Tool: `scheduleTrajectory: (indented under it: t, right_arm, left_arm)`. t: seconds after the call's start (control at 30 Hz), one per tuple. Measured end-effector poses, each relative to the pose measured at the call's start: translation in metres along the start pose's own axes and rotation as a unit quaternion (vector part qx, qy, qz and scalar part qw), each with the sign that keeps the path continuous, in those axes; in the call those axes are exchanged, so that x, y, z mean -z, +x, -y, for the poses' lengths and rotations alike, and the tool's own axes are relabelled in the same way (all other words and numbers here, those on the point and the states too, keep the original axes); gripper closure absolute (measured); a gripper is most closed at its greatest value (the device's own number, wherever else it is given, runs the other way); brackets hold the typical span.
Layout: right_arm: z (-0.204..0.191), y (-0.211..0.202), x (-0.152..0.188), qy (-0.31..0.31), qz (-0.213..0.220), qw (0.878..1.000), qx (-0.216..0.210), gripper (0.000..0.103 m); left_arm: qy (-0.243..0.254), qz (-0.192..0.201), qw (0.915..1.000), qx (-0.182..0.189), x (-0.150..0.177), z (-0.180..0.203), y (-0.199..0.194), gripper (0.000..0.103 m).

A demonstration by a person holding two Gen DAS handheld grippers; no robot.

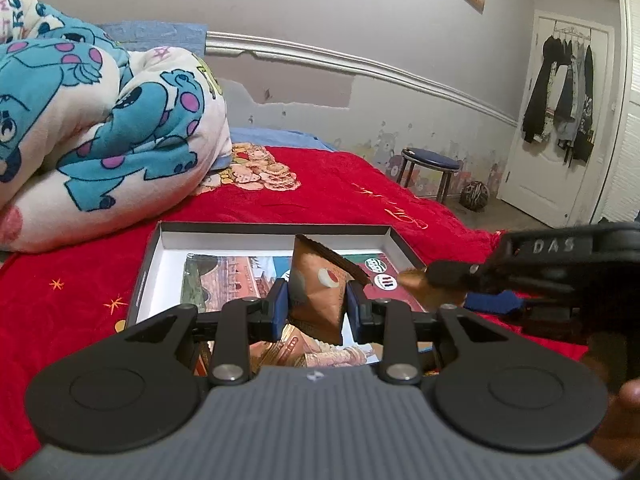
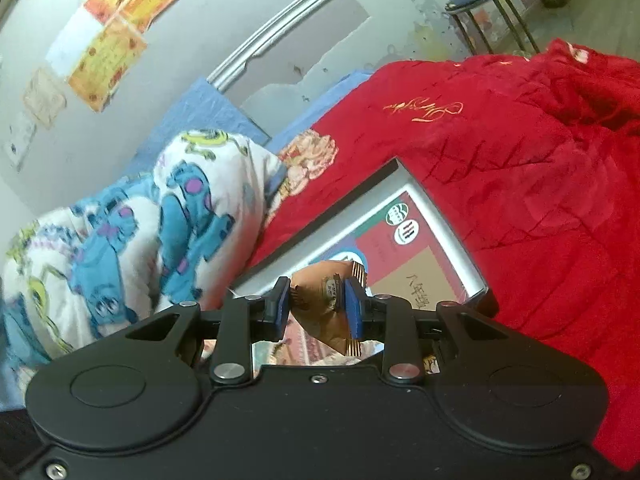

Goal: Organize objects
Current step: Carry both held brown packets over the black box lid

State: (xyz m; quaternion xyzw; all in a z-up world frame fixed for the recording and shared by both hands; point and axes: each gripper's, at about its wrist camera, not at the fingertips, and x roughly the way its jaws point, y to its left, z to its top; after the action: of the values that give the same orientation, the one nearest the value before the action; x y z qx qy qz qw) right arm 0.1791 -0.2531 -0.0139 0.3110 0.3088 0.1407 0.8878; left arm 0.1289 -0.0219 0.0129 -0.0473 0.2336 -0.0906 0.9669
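While each hand-held gripper carries a brown snack packet, both packets hang just above the open box on the bed. The left hand-held gripper (image 1: 316, 307) is clamped on a packet (image 1: 318, 294) at its middle, blue pads pressing in from either side, the crimped top edge standing up and tilted far-right. The right hand-held gripper (image 2: 318, 306) pinches its own packet (image 2: 324, 300) more to the right side, near the ribbed gold seam, so that the left pad looks barely in contact; the grip seems lopsided.

These packets look light, crinkly and puffed with air. They should give under pressure and may slide on the foil, so I judge a hold across the flat crimped seam safer than a squeeze on the puffed belly, which could crush whatever is inside.

Below them, the box (image 1: 160, 256) is shallow, white inside with dark walls, and printed cards or booklets (image 1: 224, 280) line its floor. In the left view the right tool enters from the right edge, its packet over the box's right wall.

Around the box lies a red bedspread (image 1: 72, 280) with gold embroidery. A rolled cartoon blanket (image 1: 100, 120) sits far-left of the box, near but apart. Beyond the bed stand a blue-topped stool (image 1: 430, 164) and, on the floor near it, a patterned ball (image 1: 475, 196).
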Motion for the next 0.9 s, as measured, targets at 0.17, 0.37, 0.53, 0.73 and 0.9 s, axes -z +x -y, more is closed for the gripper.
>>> scheduleTrajectory:
  t: [0.17, 0.37, 0.53, 0.73, 0.9]
  right_arm:
    - [-0.011, 0.000, 0.001, -0.041, 0.010, 0.999, 0.010, 0.075]
    - [-0.009, -0.001, -0.008, -0.036, 0.017, 0.999, 0.000, 0.075]
    - [-0.003, -0.002, -0.017, -0.034, 0.027, 0.999, 0.014, 0.075]
    - [-0.001, 0.008, -0.023, -0.032, 0.029, 0.999, 0.021, 0.075]
    - [0.000, 0.016, -0.023, -0.032, 0.016, 0.999, 0.016, 0.075]
  left_arm:
    - [0.008, -0.002, 0.9999, -0.015, 0.000, 0.004, 0.003, 0.068]
    - [0.014, -0.001, 0.9995, -0.028, -0.006, 0.008, 0.007, 0.068]
    - [0.011, -0.001, 0.9996, -0.026, -0.011, 0.013, 0.017, 0.068]
    - [0.015, 0.003, 0.9996, -0.024, -0.010, 0.020, 0.024, 0.068]
    - [0.014, -0.002, 0.9994, -0.031, -0.009, 0.016, 0.031, 0.068]
